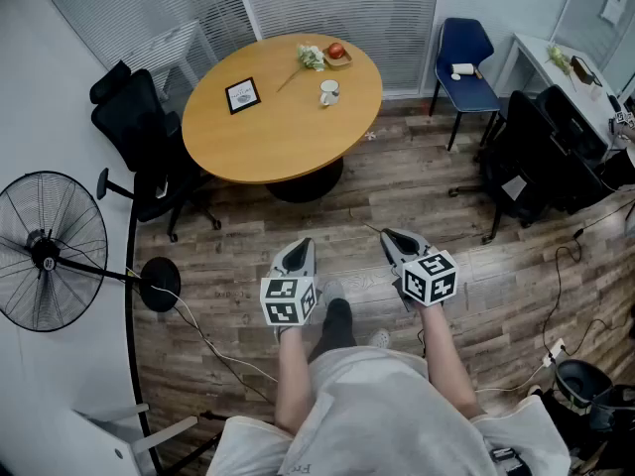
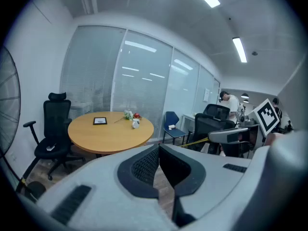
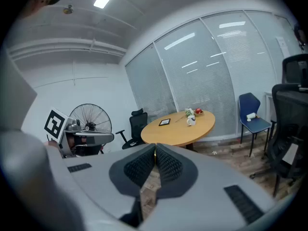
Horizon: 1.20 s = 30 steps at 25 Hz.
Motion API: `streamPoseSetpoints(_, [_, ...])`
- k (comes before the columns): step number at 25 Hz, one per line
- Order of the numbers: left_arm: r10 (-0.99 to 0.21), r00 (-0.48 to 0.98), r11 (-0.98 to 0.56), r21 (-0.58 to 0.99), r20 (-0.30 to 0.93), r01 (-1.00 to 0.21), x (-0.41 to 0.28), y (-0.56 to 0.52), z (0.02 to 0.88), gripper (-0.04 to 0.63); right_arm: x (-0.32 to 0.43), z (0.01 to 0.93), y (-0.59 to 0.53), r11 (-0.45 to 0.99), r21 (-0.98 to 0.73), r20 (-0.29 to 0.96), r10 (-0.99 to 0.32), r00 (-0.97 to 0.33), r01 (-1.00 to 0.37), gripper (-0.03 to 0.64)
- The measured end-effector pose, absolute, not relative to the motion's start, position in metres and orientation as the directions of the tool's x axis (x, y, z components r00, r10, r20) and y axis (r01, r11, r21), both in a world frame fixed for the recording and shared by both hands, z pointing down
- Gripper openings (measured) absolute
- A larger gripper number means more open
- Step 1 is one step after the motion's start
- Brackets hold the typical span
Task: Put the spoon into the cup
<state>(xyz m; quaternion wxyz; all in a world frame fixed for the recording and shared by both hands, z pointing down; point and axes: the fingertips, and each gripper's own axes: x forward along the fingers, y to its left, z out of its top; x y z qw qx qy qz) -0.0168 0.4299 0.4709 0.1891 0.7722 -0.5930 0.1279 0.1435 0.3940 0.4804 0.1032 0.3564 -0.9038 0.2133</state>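
The white cup (image 1: 328, 92) stands on the far side of the round wooden table (image 1: 268, 137), well ahead of both grippers; it also shows small as the cup (image 2: 135, 124) and the cup (image 3: 191, 121). My right gripper (image 1: 389, 234) is held over the floor, shut on a thin golden spoon (image 1: 371, 230) that pokes forward and left from its tips. From the left gripper view, the spoon (image 2: 197, 140) juts out of the right gripper (image 2: 210, 138). My left gripper (image 1: 305, 244) is beside it, shut with nothing in it. Both are far short of the table.
On the table are a small framed picture (image 1: 242, 95), a flower (image 1: 311, 58) and an apple on a plate (image 1: 337, 53). A black office chair (image 1: 139, 137) and a standing fan (image 1: 45, 251) are at left. A blue chair (image 1: 466, 62) and black chairs (image 1: 536, 157) are at right. Cables lie on the floor.
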Motion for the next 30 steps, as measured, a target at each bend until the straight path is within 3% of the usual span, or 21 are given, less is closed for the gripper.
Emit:
streamPoseSetpoints(18, [-0.870,0.352,-0.317,0.157,0.345,-0.936,-0.049,0.318,0.448,0.008,0.110,0.472,0.305,0.665,-0.298,0.367,-0.583,-0.725,-0.685,0.003])
streamPoseSetpoints(30, [-0.869,0.364,-0.302,0.223,0.335,-0.927,-0.130,0.244,0.471,0.008,0.073,0.478,0.241,0.656,-0.227,0.451,-0.585,-0.674,-0.720,0.002])
